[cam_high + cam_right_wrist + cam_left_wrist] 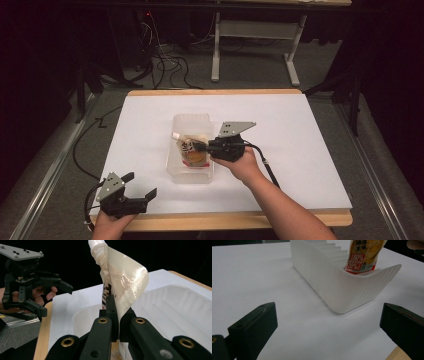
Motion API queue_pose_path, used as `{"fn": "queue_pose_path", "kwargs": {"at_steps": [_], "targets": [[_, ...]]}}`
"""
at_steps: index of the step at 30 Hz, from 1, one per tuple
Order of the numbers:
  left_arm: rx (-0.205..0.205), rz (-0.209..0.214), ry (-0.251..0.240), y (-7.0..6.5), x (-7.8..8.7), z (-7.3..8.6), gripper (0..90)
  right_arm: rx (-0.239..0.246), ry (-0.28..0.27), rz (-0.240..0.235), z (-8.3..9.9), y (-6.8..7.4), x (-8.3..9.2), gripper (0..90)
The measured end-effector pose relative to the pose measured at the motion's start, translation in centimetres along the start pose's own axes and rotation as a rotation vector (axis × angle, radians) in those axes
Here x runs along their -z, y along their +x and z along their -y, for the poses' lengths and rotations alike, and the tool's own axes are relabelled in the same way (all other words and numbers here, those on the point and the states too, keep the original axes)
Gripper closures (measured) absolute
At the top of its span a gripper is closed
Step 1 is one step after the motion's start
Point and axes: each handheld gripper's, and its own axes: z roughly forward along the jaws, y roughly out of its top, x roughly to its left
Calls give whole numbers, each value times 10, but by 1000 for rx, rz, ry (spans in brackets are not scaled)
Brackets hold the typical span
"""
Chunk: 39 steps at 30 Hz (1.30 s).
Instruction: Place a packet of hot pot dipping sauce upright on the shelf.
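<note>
I'm looking at a lab/recording setup, not a home. White board (150,130) is lying on a wood-edged table (225,218), dark curtains are hanging all round, cables (167,65) are trailing over grey carpet, and a bench frame (216,45) is standing behind. Metal rails (45,175) are flanking the table.

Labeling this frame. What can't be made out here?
- Pouch bottom edge, high view: behind the right tool.
- Pouch cap, right gripper view: cut off by the top edge.
- Bin floor, left gripper view: hidden by its near wall.
- Pouch print, high view: too small.
</note>
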Motion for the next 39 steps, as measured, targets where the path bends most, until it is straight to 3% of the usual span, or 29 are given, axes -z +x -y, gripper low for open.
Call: {"fn": "queue_pose_path", "kwargs": {"at_steps": [10,20,32,34,39], "targets": [[-8,-5,-7,-1,-1,0,17,1,-3,13,6,4,-9,900],[-8,-15,-6,-1,-1,1,17,-24,4,19,25,2,-19,900],[-11,-9,9,-2,-2,2,18,-46,9,34,42,1,-14,898],[-9,-10,3,-2,-1,1,18,-30,15,44,41,2,-13,888],[-13,-11,9,-2,-2,1,18,-45,22,45,41,2,-13,798]]}}
